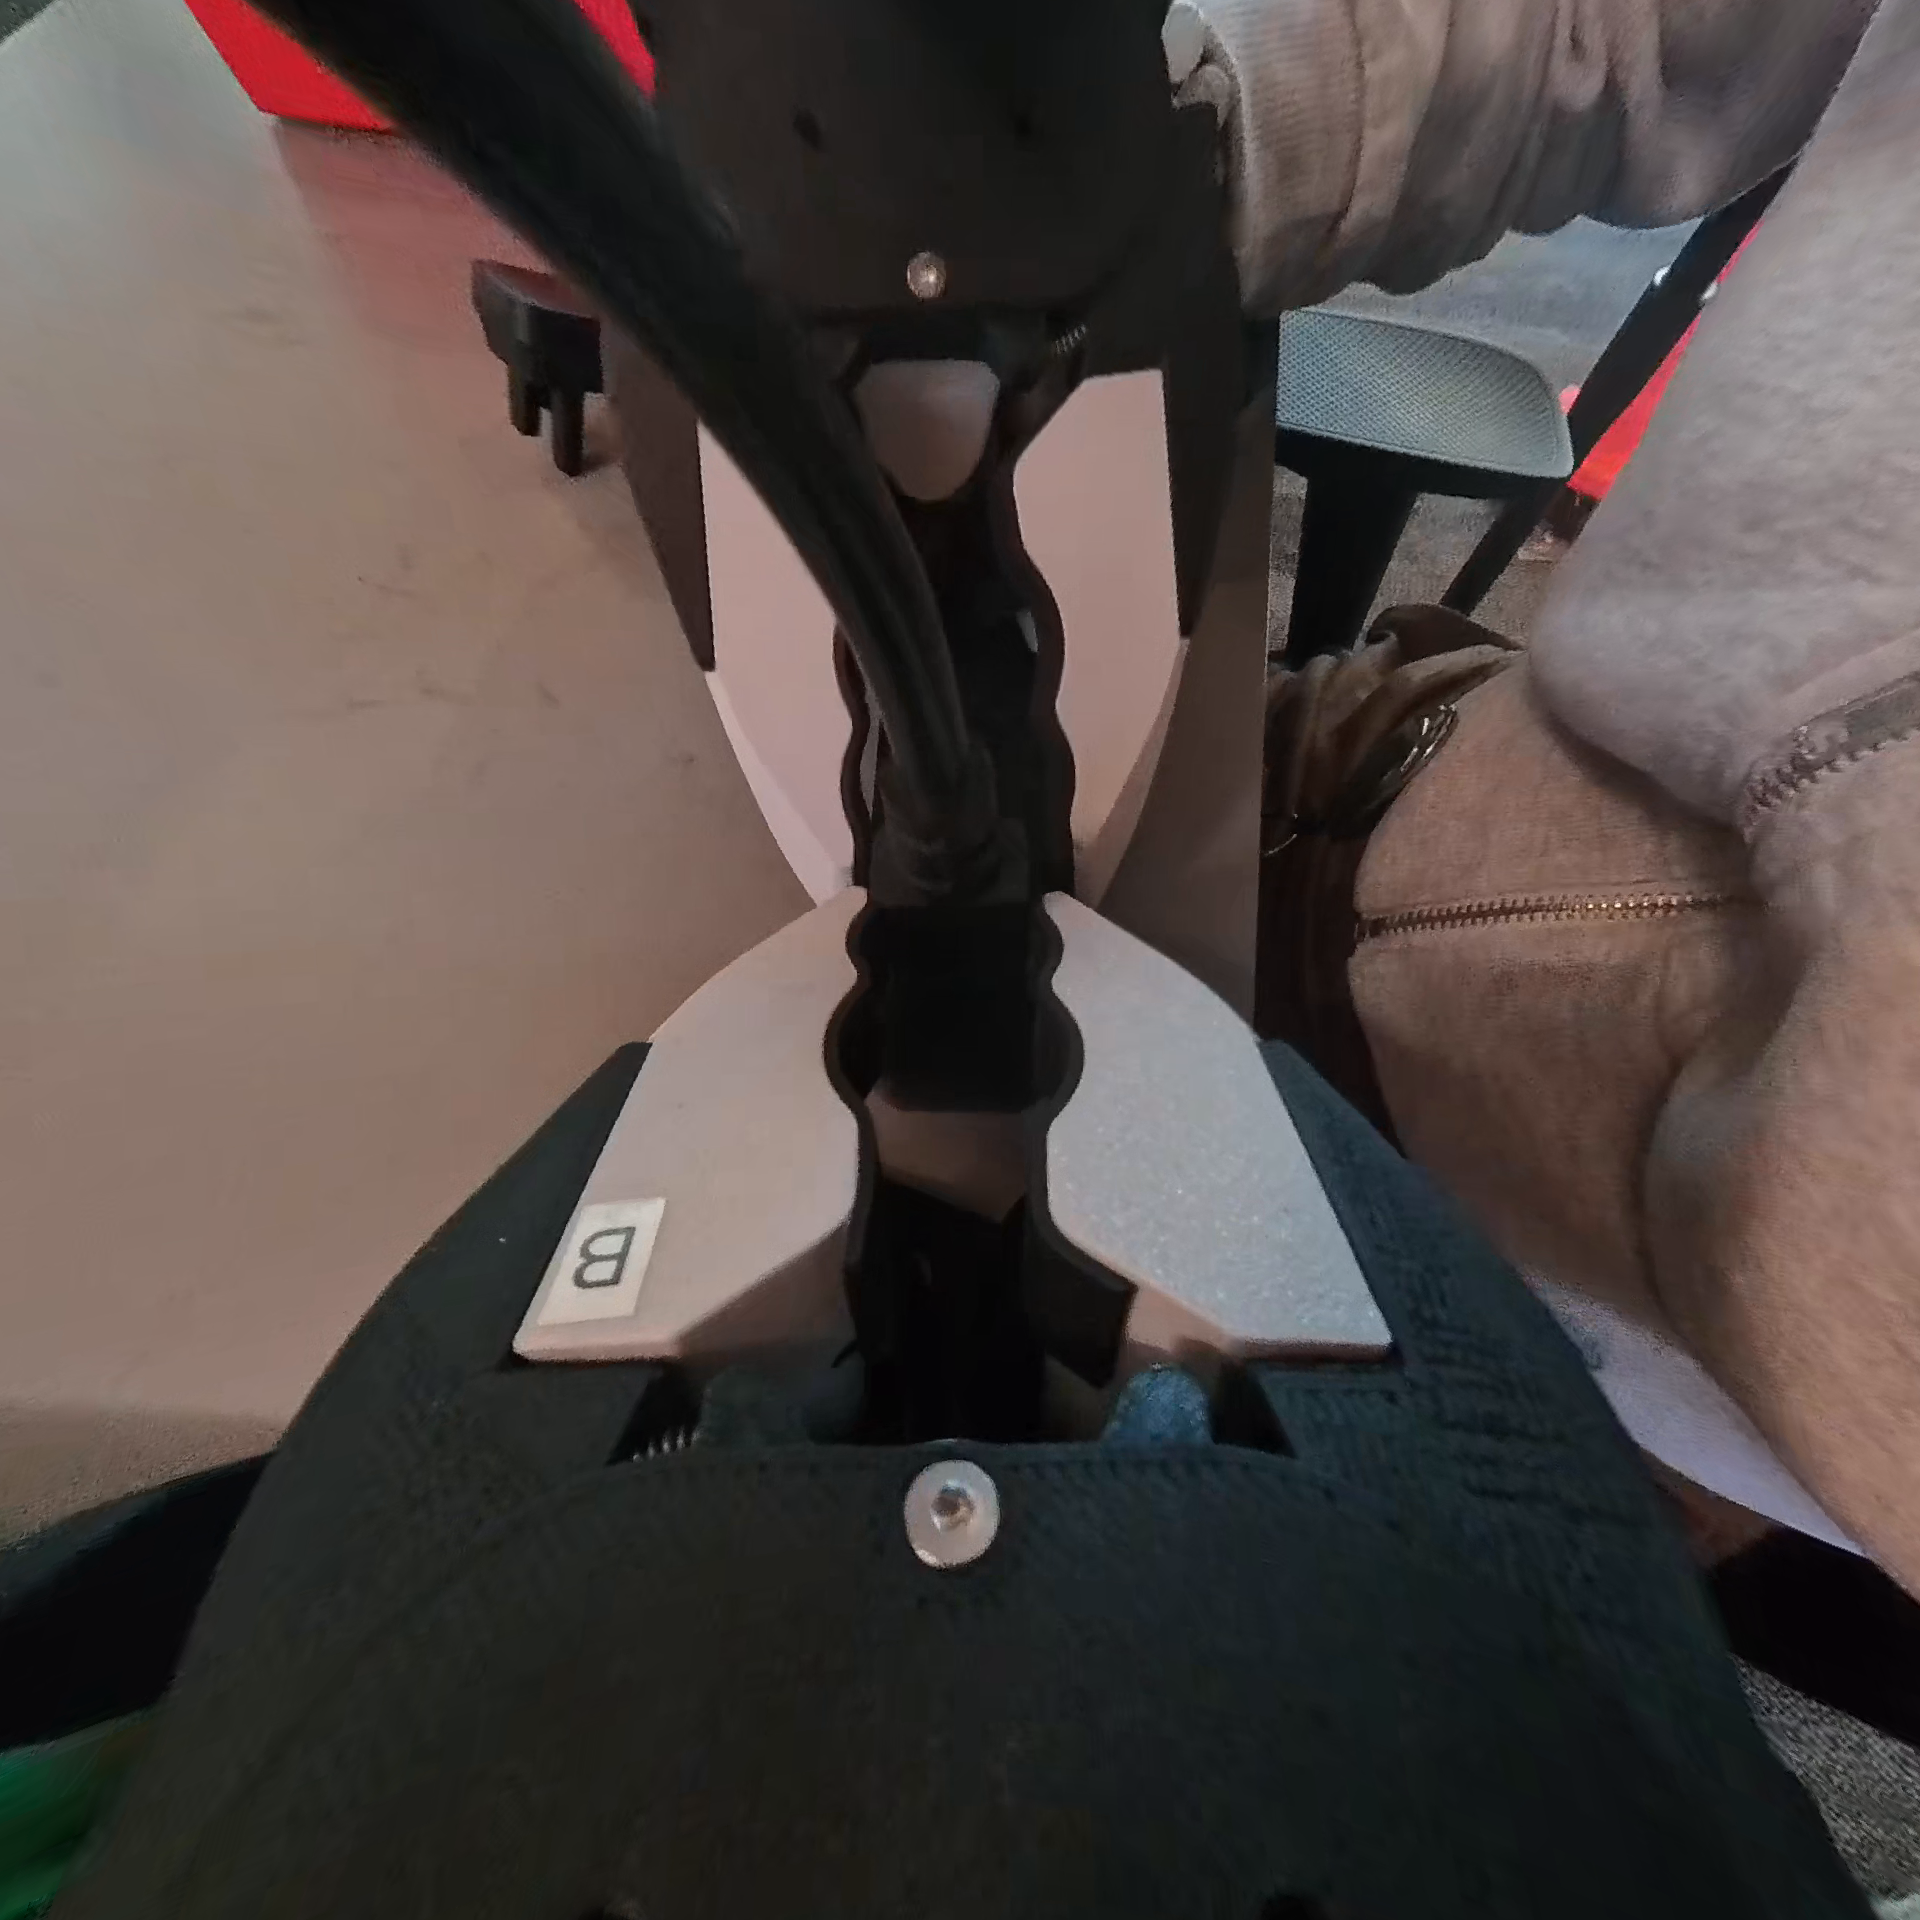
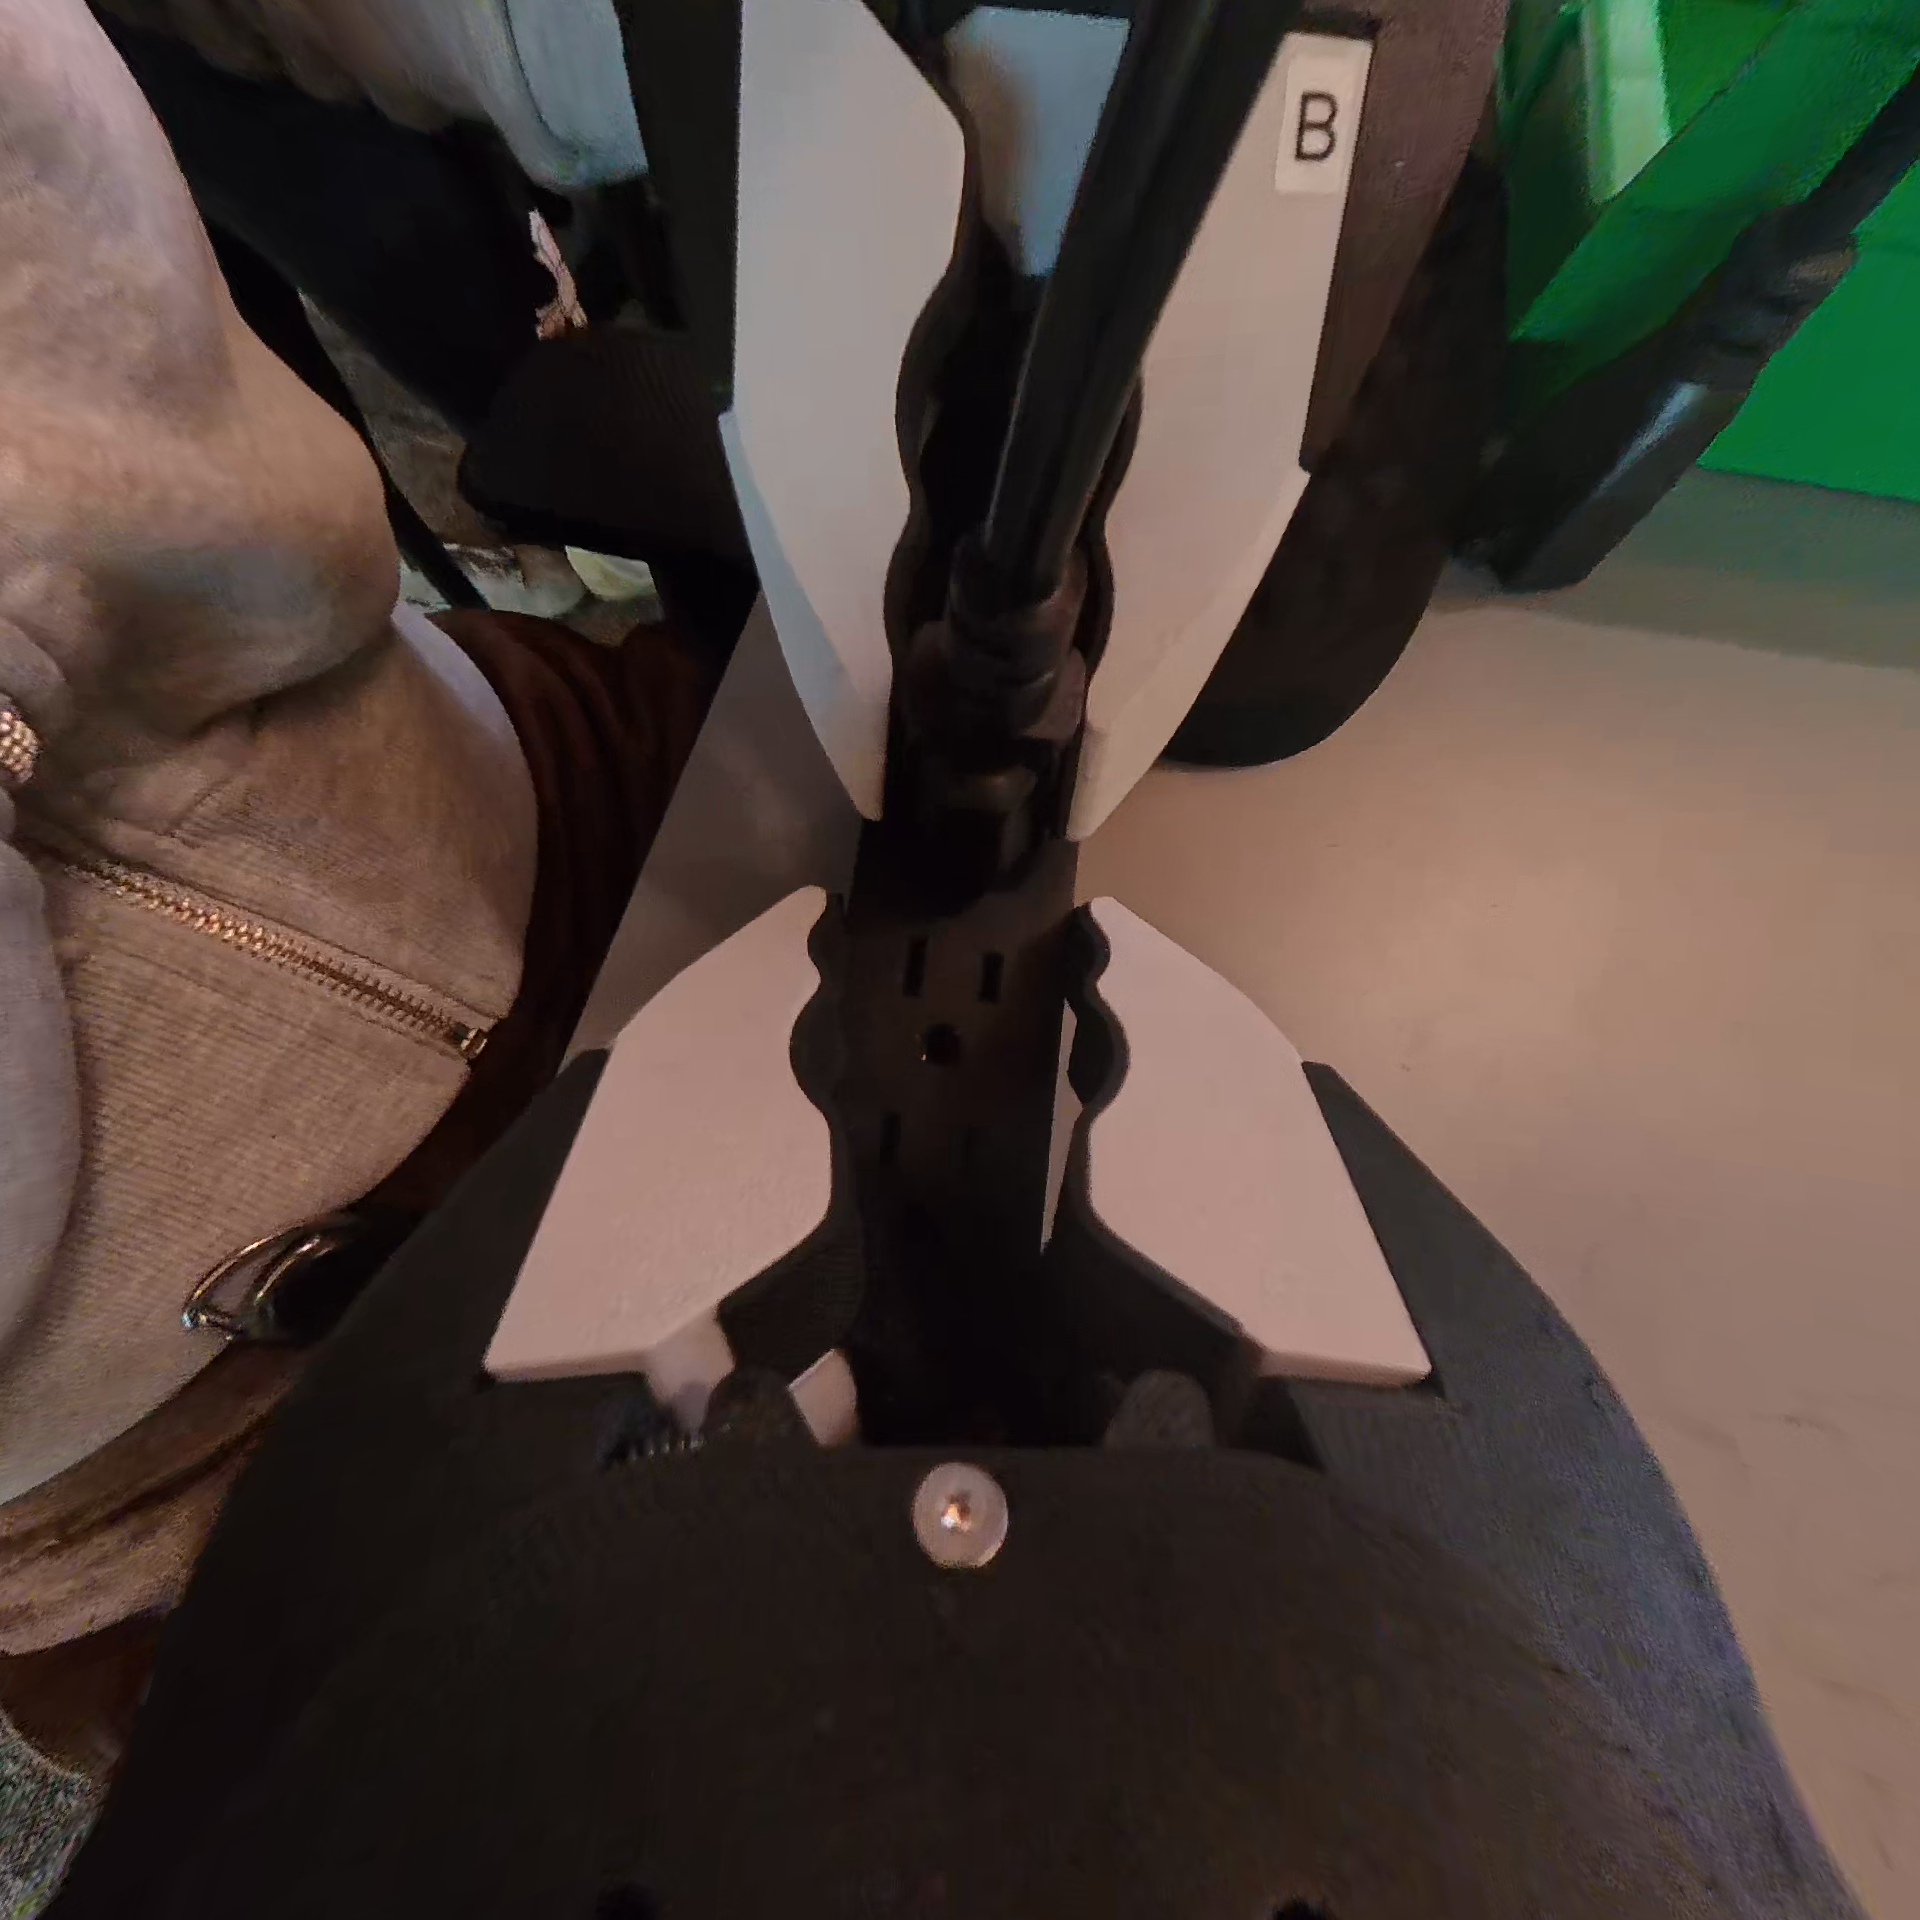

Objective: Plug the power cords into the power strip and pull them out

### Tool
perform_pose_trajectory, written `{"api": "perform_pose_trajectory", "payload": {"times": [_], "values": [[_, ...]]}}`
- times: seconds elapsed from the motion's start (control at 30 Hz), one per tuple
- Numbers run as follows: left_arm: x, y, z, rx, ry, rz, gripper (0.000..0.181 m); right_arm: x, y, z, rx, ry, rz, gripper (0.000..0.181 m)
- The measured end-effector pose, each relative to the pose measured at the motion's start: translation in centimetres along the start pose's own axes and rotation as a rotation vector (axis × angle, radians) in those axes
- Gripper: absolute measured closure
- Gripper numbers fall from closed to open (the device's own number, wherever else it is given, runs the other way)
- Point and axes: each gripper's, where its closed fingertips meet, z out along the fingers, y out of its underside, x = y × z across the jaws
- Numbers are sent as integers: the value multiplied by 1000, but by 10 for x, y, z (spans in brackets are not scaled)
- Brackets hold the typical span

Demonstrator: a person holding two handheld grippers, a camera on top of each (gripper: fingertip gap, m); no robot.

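The black plastic power strip [image 2: 951, 1049] sits above the pale worktop [image 2: 1558, 935], pinched by the right gripper [image 2: 951, 1039] to steady it. Opposite, the left gripper [image 1: 951, 997] is pressed on the black moulded plug [image 1: 951, 1018] of a power cord [image 1: 644, 270], probably seating or pulling it.

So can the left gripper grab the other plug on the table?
Probably not yet: the left gripper is shut on a corded plug, though the spare plug lies uncovered on the table.
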Motion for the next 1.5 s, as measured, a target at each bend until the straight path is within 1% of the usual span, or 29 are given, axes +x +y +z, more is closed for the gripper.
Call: {"api": "perform_pose_trajectory", "payload": {"times": [0.1, 0.2, 0.27, 0.43, 0.47, 0.57, 0.6, 0.7, 0.77, 0.8, 0.83, 0.9, 0.93, 0.97, 1.0, 1.03, 1.07, 1.1, 1.13, 1.17, 1.23, 1.27, 1.33, 1.4, 1.43, 1.47, 1.5], "values": [[2, 0, 0, -22, -15, 58, 156, -2, -1, 1, 0, -23, -3, 138], [1, 0, -4, 26, -15, 28, 157, -1, -2, 1, 29, -3, 9, 138], [0, 1, -4, 30, -12, 24, 157, 0, -2, 1, 30, -10, 16, 137], [2, -1, 1, -52, -39, 110, 157, -2, 0, 0, 13, -39, 3, 138], [2, -1, 0, -58, -34, 100, 156, -2, 0, 0, 17, -32, 5, 138], [-1, 0, -4, 10, 6, 4, 157, 1, -1, 0, 26, 4, 17, 137], [-2, 0, -4, 13, 13, -8, 157, 2, 0, 0, 21, 6, 16, 137], [0, -1, -1, -17, -5, 43, 157, 0, 1, 0, 10, -3, 3, 138], [5, -4, 2, -78, -36, 143, 157, -3, 1, -1, -10, -22, -10, 138], [5, -3, 2, -100, -42, 143, 157, -4, 1, -1, -2, -22, -4, 138], [4, -2, 1, -85, -31, 99, 157, -3, 1, -1, 7, -14, 5, 138], [-3, -4, -5, 30, -1, -23, 156, 2, 2, -1, 0, 19, 10, 137], [-17, -19, -22, 153, -48, -95, 156, 0, 4, -3, -5, 0, 12, 137], [-36, -30, -52, 271, -131, -108, 157, -2, 6, -5, -1, -17, 14, 138], [-46, -32, -72, 296, -174, -143, 157, -2, 5, -6, 8, -13, 17, 138], [-37, -22, -66, 185, -164, -109, 156, -1, 4, -4, 7, -10, 17, 138], [-19, -11, -47, 55, -122, -35, 156, 1, 1, -1, -2, -7, 14, 138], [-1, -5, -29, -21, -79, 35, 156, 3, 0, 1, -7, -9, 10, 138], [5, -6, -20, -47, -87, 77, 156, 3, -1, 1, -2, -16, 11, 138], [1, -12, -20, -32, -110, 80, 156, 4, 0, 0, 15, -23, 21, 138], [-13, -19, -28, 29, -137, 20, 156, 7, 2, -4, 32, -14, 31, 138], [-20, -19, -32, 36, -163, -2, 156, 9, 2, -6, 40, -2, 20, 138], [-23, -18, -33, 44, -180, -8, 156, 11, -8, -12, 111, 23, -2, 123], [-21, -20, -32, 55, -186, -1, 156, 15, -28, -23, 241, 43, -2, 119], [-21, -19, -30, 46, -190, 3, 156, 15, -43, -31, 344, 40, 14, 121], [-22, -17, -29, 31, -201, 11, 156, 16, -57, -41, 441, 34, 35, 126], [-23, -17, -27, 22, -213, 23, 156, 19, -66, -49, 512, 39, 54, 129]]}}
